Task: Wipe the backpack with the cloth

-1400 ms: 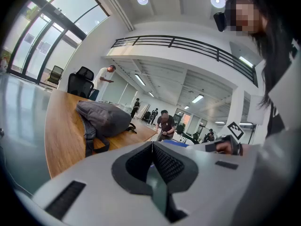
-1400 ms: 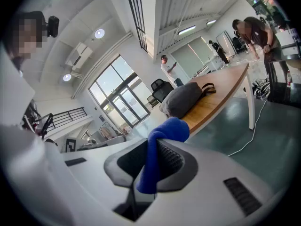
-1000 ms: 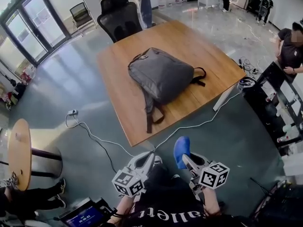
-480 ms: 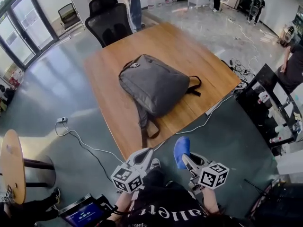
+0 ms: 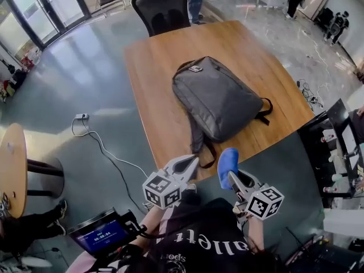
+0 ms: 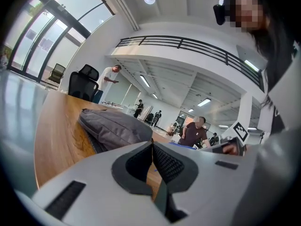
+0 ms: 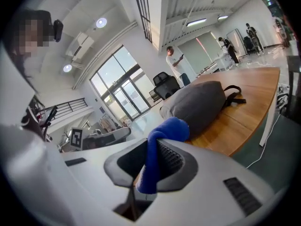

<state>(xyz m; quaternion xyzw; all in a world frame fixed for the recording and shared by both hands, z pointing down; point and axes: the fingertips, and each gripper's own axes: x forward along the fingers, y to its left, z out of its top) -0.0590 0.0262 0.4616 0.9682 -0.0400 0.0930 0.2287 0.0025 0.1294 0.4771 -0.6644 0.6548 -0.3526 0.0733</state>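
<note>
You've got the soft blue cloth point(image 5: 227, 164) pinched in your right gripper point(image 5: 232, 178). The jaws are closed on its lower part, so a fat bunch point(image 7: 170, 128) pokes out past the tips. That's a good way to hold it, since fabric should meet the bag before any plastic does.

Your left gripper point(image 5: 191, 162) has its jaws pressed together with nothing between them, and the left gripper view shows only the meshed pads point(image 6: 165, 160) meeting. It sits low beside the right one, close to your body, so I'd guess it's just parked until needed.

The grey fabric backpack point(image 5: 222, 98) lies flat on the light wooden table point(image 5: 162, 78). Its top handle points toward the black office chair point(image 5: 165, 10) on the far side, and its dark shoulder straps point(image 5: 199, 144) trail back toward your edge. Both grippers are around the near edge of the table, short of the bag and not touching it.

As far as I can judge, no wiping has started yet. The next move looks like a reach forward to land that cloth bunch on the near end of the bag. The empty left could pin the bag so it doesn't slide on the smooth wood. Watch those loose straps, they look easy to snag.
</note>
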